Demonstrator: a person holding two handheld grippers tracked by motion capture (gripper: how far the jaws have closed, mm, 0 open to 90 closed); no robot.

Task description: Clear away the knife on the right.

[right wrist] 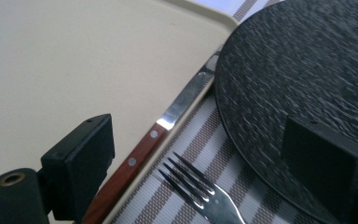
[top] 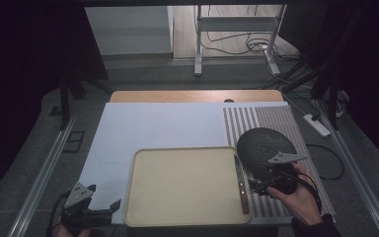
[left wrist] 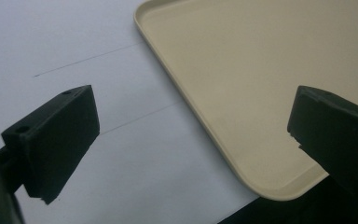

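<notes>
High view: a beige tray (top: 185, 185) lies on a white table sheet (top: 153, 126), near the front edge. A knife (top: 241, 183) with a wooden handle rests along the tray's right rim, blade pointing away from the person. Just right of the tray, a dark round plate (top: 264, 145) sits on a striped placemat (top: 276, 121). The left gripper (top: 103, 197) is held low at the tray's front left corner, apart from it, jaws spread and holding nothing. The right hand (top: 298, 195) comes in from the bottom right, wrapped around the right gripper (top: 254, 186), which points left toward the knife handle; from here I cannot tell how its jaws stand. The floor beyond the table carries cables (top: 256, 44) and a power strip (top: 317, 125).

Left gripper view: the jaws stand wide apart with nothing between them. The tray's (left wrist: 261, 70) rounded corner lies between and beyond them, and thin pencil-like lines on the white sheet (left wrist: 74, 42) show here, which the high view barely shows.

Right gripper view: the jaws are spread, gripping nothing. Between them lies a fork (right wrist: 200, 191) on the striped placemat (right wrist: 191, 149), tines pointing toward the tray, not discernible from above. The knife (right wrist: 168, 135) lies on the tray's (right wrist: 74, 60) rim, two rivets visible in its handle. The textured plate (right wrist: 298, 70) lies beyond the right jaw.
</notes>
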